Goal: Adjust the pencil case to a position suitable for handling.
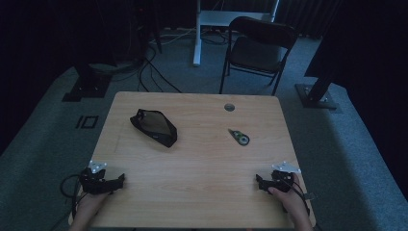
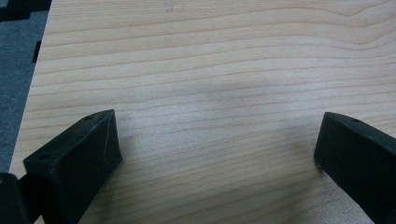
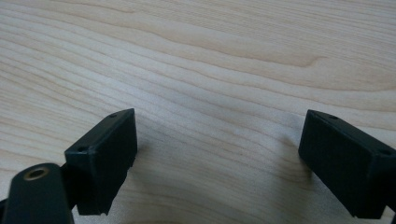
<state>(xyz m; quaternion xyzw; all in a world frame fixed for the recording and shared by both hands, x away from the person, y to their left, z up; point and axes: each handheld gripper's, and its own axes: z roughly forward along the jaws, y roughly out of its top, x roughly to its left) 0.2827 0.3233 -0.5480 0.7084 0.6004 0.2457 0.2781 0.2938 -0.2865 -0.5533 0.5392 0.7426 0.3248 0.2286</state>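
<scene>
Pouch (image 1: pixel 154 126), black and lying flat, is sitting on the far left part of the worktop (image 1: pixel 202 159), well apart from both grippers. A small green-and-black tape dispenser (image 1: pixel 239 137) is lying to its right, nearer the worktop's middle. The left gripper (image 1: pixel 118 182) is resting at the near left edge, its hand (image 1: pixel 89 204) coming in from below and its fingers (image 2: pixel 74 158) pointing inward, standing wide over bare wood. The right gripper (image 1: pixel 260 182) is mirroring it at the near right edge, gripped by the right hand (image 1: pixel 291 197), fingers (image 3: pixel 105 154) spread wide and holding nothing. A folding chair (image 1: pixel 260 45) is standing beyond the worktop.
</scene>
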